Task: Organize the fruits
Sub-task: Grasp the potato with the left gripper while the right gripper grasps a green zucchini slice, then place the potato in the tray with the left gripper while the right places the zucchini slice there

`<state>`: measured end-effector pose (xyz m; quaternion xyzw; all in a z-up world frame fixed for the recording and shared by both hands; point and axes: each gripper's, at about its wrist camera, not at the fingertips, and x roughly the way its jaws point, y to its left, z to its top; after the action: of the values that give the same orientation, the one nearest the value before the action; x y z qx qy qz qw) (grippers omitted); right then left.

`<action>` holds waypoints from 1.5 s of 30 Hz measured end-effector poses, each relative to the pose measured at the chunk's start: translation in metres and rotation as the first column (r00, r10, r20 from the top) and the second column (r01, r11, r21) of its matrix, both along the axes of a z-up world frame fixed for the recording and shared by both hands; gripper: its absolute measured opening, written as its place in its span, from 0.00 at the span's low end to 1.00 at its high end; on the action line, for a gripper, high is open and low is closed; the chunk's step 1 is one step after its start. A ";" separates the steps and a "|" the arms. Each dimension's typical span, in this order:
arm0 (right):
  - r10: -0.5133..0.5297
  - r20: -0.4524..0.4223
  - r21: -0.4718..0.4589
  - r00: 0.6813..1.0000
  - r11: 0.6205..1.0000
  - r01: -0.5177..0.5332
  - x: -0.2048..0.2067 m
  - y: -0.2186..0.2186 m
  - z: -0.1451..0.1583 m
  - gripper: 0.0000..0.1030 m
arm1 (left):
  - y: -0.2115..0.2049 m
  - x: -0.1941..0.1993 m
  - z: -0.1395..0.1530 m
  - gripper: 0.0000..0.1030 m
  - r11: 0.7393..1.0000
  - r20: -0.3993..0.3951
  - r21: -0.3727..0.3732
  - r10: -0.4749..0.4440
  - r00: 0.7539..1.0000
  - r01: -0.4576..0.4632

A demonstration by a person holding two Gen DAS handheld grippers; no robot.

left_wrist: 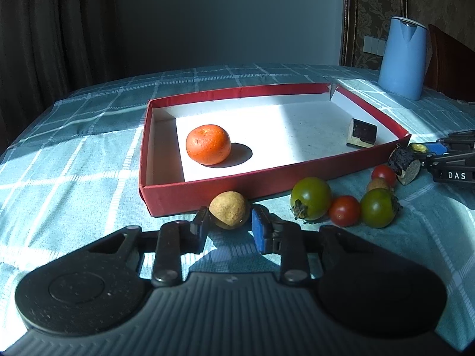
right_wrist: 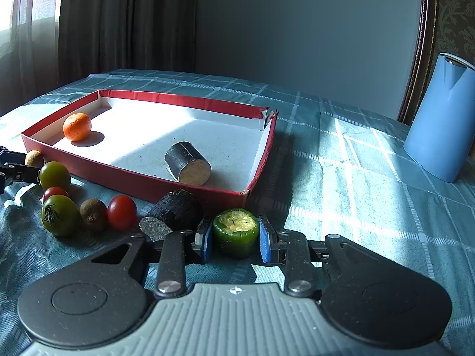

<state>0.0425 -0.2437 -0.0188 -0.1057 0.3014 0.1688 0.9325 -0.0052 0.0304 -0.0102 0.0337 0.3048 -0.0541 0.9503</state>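
Observation:
A red box with a white floor holds an orange and a dark cut cylinder. My left gripper is on the cloth in front of the box, its open jaws around a tan round fruit; a gap shows at the right pad. My right gripper has its blue pads against both sides of a green cut piece on the cloth. Green tomatoes, red tomatoes, a brown fruit and another dark cylinder lie between the grippers.
A blue kettle stands at the back right on the checked teal tablecloth. Curtains and a wall are behind the table. The right gripper shows at the right edge of the left wrist view.

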 end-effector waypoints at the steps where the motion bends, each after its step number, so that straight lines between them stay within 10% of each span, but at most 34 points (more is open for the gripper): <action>1: -0.001 0.000 0.004 1.000 1.000 0.001 0.000 -0.001 0.000 0.29 | -0.001 0.000 0.000 0.26 1.000 0.002 0.003 0.000 1.000 0.000; 26: -0.133 0.101 0.056 0.986 0.990 0.128 -0.012 -0.014 0.010 0.29 | -0.019 -0.009 0.020 0.25 0.999 0.087 0.038 -0.018 0.996 0.015; 45: -0.072 0.138 0.032 0.988 0.997 0.068 0.026 0.038 0.035 0.29 | -0.038 0.059 0.026 0.25 0.999 0.041 0.004 0.036 0.999 -0.037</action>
<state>0.0684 -0.2056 0.0165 -0.0937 0.2369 0.1321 0.9579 0.0533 -0.0075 0.0158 0.0316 0.2861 -0.0353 0.9570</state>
